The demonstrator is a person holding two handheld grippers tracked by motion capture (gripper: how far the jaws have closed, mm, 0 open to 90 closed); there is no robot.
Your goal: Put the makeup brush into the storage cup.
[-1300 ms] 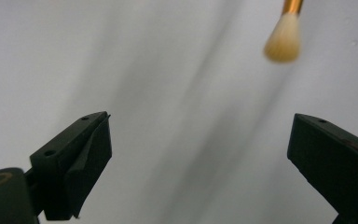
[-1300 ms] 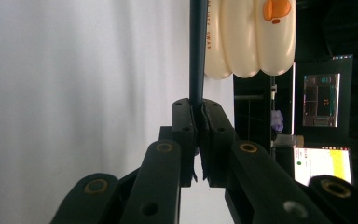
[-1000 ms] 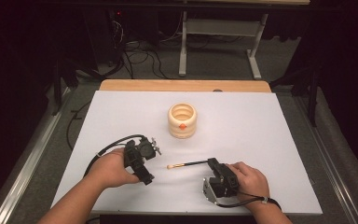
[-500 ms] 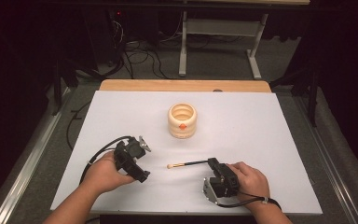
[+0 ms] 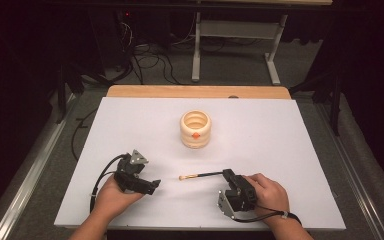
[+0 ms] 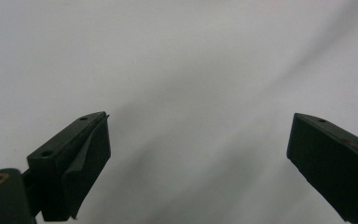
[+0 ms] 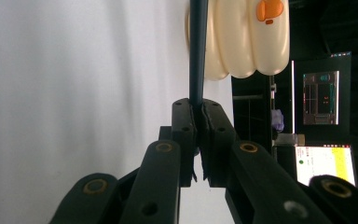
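A cream ribbed holder (image 5: 195, 128) with an orange mark stands at the middle of the white table (image 5: 290, 145). A thin dark-handled brush (image 5: 200, 175) with a pale tip lies level near the front, pointing left. My right gripper (image 5: 226, 174) is shut on its handle end. In the right gripper view the jaws (image 7: 198, 109) pinch the dark handle (image 7: 198, 51), and the holder (image 7: 247, 37) shows behind it. My left gripper (image 5: 152, 186) rests at the front left, a short way left of the brush tip. It is open (image 6: 200, 135) over bare table, with nothing between its jaws.
A wooden strip (image 5: 195, 91) runs along the table's far edge. Cables (image 5: 150, 65) and a white metal frame (image 5: 235, 45) lie on the floor beyond. Lit screens (image 7: 321, 98) show in the dark at the right of the right gripper view.
My left gripper has drawn back to the left and toward the front edge. The right gripper and the brush have stayed put.
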